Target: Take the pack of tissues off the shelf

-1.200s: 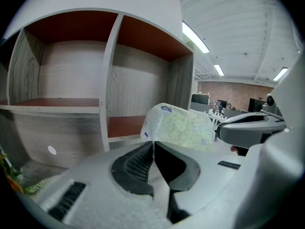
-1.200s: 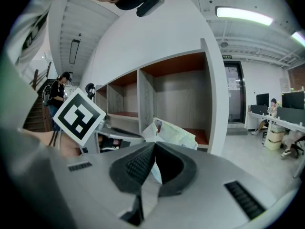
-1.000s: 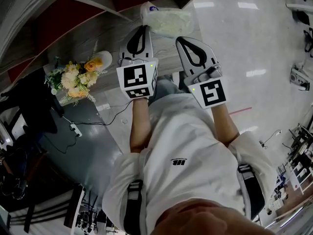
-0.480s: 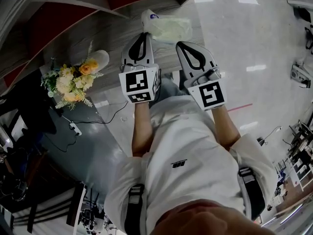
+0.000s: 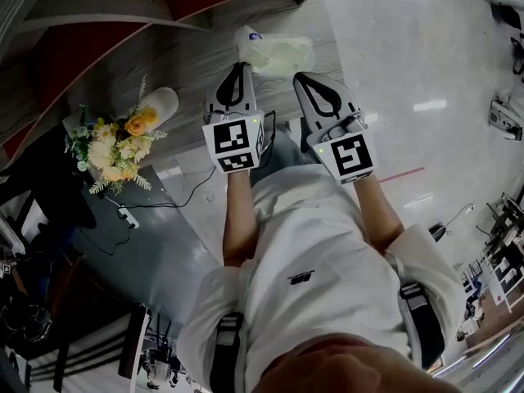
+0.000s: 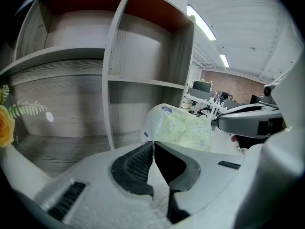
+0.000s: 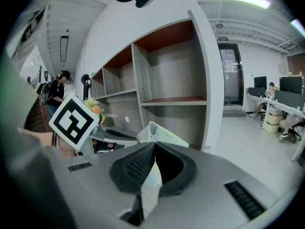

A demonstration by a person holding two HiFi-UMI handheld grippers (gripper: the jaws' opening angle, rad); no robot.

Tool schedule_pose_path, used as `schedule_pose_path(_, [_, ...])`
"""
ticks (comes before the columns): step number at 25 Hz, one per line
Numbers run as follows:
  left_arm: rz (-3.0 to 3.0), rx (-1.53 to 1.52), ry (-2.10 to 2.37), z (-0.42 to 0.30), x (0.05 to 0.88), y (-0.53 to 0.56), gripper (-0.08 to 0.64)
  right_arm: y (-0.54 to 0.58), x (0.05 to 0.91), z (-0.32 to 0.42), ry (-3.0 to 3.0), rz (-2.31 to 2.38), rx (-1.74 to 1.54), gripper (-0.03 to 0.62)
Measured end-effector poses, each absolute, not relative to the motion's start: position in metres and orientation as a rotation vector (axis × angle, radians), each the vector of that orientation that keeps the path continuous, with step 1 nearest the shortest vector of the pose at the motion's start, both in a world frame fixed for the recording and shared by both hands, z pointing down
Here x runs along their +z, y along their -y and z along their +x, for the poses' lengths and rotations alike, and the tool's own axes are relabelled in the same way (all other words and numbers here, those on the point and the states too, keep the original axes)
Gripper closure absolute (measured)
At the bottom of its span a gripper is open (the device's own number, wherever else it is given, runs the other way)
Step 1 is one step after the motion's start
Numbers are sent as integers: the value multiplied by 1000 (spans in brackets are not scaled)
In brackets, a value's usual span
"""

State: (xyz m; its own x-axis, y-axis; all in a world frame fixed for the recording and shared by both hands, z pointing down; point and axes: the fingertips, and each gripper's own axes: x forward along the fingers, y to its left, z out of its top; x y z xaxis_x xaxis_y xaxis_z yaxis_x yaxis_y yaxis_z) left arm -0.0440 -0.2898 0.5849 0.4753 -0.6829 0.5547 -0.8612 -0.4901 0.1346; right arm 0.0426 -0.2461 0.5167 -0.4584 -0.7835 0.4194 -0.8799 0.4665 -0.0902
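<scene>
The pack of tissues [image 5: 274, 51], a pale yellow-green soft pack in clear wrap, lies on the grey wooden shelf [image 5: 184, 64] near its right end. My left gripper [image 5: 237, 66] is shut and empty, with its tips just short of the pack's near left side. My right gripper [image 5: 301, 78] is also shut, a little in front of the pack's right part. In the left gripper view the pack [image 6: 183, 128] sits just beyond the closed left gripper [image 6: 153, 143]. In the right gripper view the pack [image 7: 162, 133] peeks over the closed right gripper [image 7: 153, 145].
A white vase [image 5: 160, 103] with a yellow and white bouquet [image 5: 110, 146] stands on the shelf to the left. An upright divider [image 6: 110, 80] rises left of the pack. A power strip [image 5: 125, 214] and its cable lie on the floor below. Desks stand far right.
Both grippers and the pack sit slightly lower in the head view, as the camera has shifted. The grippers stay shut and the pack has not moved on the shelf.
</scene>
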Motion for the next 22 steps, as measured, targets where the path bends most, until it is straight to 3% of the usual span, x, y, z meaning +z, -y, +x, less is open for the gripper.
schedule_pose_path(22, [2252, 774, 1244, -40, 659, 276, 523, 234, 584, 50, 2310, 1378, 553, 566])
